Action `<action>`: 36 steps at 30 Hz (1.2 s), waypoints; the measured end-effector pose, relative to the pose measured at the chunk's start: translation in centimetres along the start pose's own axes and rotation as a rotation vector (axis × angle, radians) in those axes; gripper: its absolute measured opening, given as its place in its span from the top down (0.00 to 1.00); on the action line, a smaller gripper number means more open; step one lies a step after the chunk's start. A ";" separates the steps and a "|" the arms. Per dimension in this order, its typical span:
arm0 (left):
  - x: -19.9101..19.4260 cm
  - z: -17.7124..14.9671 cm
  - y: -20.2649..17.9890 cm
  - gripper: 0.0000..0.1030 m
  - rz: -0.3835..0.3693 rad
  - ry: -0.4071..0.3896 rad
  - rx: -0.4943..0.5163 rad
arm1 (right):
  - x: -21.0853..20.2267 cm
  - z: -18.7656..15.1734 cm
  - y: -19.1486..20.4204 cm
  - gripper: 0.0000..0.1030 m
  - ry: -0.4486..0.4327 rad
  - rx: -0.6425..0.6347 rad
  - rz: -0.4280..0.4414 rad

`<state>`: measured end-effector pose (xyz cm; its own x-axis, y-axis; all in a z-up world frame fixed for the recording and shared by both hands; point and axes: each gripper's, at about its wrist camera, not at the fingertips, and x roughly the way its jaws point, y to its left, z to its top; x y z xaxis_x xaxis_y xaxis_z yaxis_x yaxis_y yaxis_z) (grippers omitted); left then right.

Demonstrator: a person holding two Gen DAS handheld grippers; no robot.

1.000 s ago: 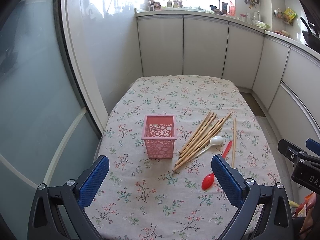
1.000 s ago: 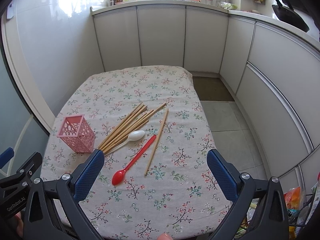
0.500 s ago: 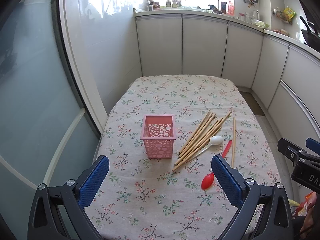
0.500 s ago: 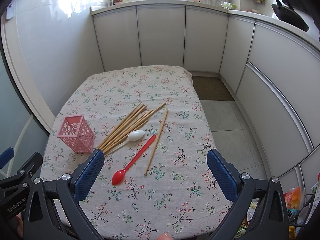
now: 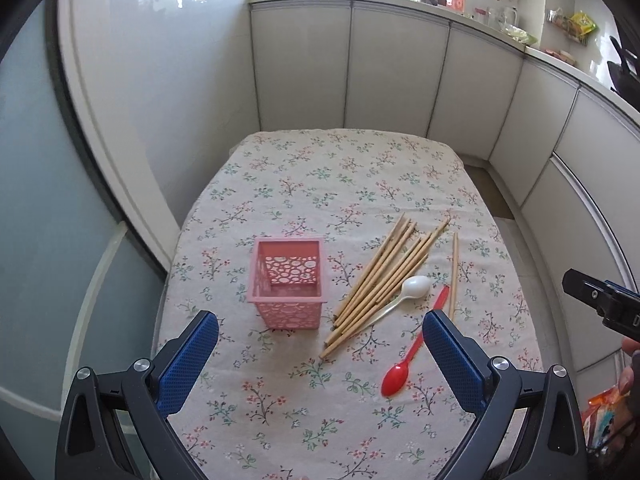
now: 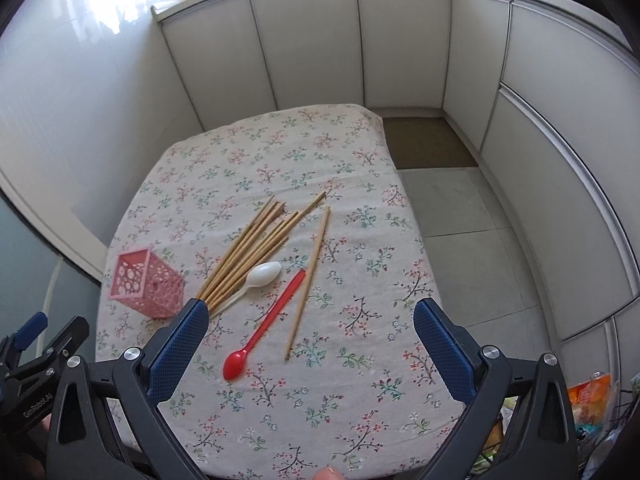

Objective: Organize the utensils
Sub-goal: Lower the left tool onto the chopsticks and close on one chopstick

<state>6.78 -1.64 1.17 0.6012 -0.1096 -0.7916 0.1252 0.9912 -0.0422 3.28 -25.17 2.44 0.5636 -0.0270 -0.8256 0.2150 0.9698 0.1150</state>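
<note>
My left tool point(image 5: 320, 344) hangs above the near end of the tabletop point(image 5: 344, 176), its two blue pads spread wide and gripping nothing. In the left wrist view the pink basket point(image 5: 287, 280) stands upright just ahead of the left pad, and it sits closer and larger than half a second ago, so this tool has dipped forward toward it. Right of the basket lies the bundle of chopsticks point(image 5: 384, 268), fanned diagonally, with the white spoon point(image 5: 404, 294) resting across its near side. The red spoon point(image 5: 412, 354) lies bowl-toward-me by the right pad, and a single chopstick point(image 5: 453, 272) lies apart on the far right. My right tool point(image 5: 600, 304) pokes in at the right edge. The far half of the cloth is bare, and the left edge drops off close beside the basket.

In the right wrist view my right tool point(image 6: 310, 344) is likewise wide apart and holds nothing; it has tilted down and nearer, the spoons now lying between its pads. The red spoon point(image 6: 264, 328) and single chopstick point(image 6: 308, 280) lie side by side, nearly touching at the handle. The white spoon point(image 6: 256, 280) overlaps the chopsticks point(image 6: 256, 248); the basket point(image 6: 146, 282) stands at the left, near the edge. The right side of the tabletop point(image 6: 360, 148) stays open, floor tiles point(image 6: 472, 248) beyond.
</note>
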 end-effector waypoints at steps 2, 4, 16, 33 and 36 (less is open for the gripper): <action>1.2 1.6 -1.0 0.00 -0.035 0.039 0.028 | 1.6 1.8 -1.1 0.00 0.043 0.022 -0.014; 3.0 3.5 -2.0 0.00 -0.069 0.091 0.043 | 3.2 3.4 -2.6 0.00 0.081 0.068 -0.004; 20.0 10.8 -7.1 0.43 -0.135 0.408 0.059 | 16.9 6.0 -8.2 0.44 0.350 0.290 0.229; 32.0 12.1 -9.7 0.85 -0.110 0.514 0.107 | 28.8 7.9 -7.4 0.77 0.463 0.340 0.382; 32.7 12.2 -9.5 0.87 -0.104 0.513 0.100 | 29.3 8.3 -6.6 0.80 0.451 0.321 0.375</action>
<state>34.90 -15.57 -16.89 0.1216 -0.1321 -0.9837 0.2532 0.9624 -0.0980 24.97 -34.37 -17.96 0.2727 0.4695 -0.8398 0.3356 0.7716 0.5404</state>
